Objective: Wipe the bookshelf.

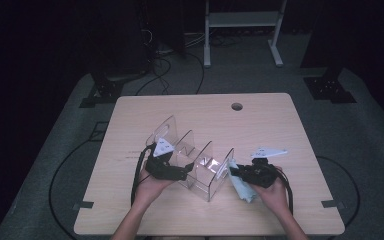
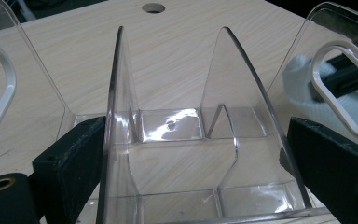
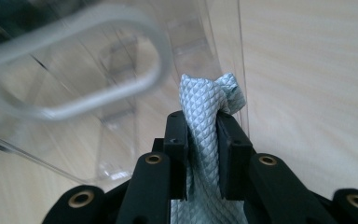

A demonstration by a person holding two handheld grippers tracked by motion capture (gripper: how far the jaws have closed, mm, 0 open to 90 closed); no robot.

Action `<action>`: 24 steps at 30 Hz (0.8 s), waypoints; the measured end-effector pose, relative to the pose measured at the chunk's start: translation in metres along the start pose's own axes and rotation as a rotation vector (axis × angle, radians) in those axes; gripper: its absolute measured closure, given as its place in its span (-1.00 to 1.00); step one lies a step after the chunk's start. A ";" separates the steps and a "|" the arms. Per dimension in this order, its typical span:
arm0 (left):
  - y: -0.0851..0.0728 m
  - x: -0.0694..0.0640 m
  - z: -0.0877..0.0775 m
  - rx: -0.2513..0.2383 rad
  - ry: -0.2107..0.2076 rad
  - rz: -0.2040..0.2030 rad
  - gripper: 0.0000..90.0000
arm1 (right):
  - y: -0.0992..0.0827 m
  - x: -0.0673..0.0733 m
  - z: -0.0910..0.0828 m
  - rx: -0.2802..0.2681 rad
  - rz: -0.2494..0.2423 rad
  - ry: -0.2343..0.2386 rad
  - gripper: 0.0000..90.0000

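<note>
A clear plastic rack [image 1: 200, 165] with several upright dividers stands on the wooden table [image 1: 280, 125], near its front. My left gripper [image 1: 180, 172] reaches into the rack's left side. In the left gripper view its jaws [image 2: 198, 163] stand wide, each pad against the outside of a clear divider [image 2: 168, 126], so it is shut on the rack. My right gripper [image 1: 240, 172] is shut on a pale blue-grey cloth [image 1: 245, 192]. The bunched cloth [image 3: 205, 98] sticks out past the pads [image 3: 203, 140] and rests against the rack's right end panel [image 3: 74, 93], which has a handle cut-out.
A round cable hole [image 1: 237, 106] sits at the table's far edge. Bare tabletop lies beyond the rack and along both sides. Past the table, cables run over the grey floor [image 1: 170, 65] and a white frame's legs [image 1: 207, 45] stand at the back.
</note>
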State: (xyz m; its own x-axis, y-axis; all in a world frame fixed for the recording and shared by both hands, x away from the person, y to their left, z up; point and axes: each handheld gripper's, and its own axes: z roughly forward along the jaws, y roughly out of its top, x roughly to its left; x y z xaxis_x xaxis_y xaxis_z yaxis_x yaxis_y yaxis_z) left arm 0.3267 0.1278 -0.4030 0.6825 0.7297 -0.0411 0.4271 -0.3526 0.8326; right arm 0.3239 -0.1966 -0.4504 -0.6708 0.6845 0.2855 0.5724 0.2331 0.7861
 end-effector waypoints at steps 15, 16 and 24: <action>0.000 -0.001 0.001 -0.009 0.000 0.000 -0.84 | 0.008 -0.002 -0.007 -0.054 0.005 0.000 0.69; 0.000 -0.001 0.001 -0.010 0.000 -0.001 -0.84 | 0.005 -0.006 -0.004 -0.036 0.011 0.002 0.69; 0.000 -0.001 0.001 -0.008 0.004 -0.004 -0.84 | 0.023 -0.003 -0.020 -0.090 -0.009 0.007 0.69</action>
State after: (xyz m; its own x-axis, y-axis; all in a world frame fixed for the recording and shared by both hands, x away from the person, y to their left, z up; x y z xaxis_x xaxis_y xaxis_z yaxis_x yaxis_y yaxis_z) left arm 0.3261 0.1265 -0.4037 0.6784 0.7335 -0.0424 0.4251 -0.3449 0.8369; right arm 0.3295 -0.2067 -0.4224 -0.6790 0.6780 0.2817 0.5221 0.1762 0.8345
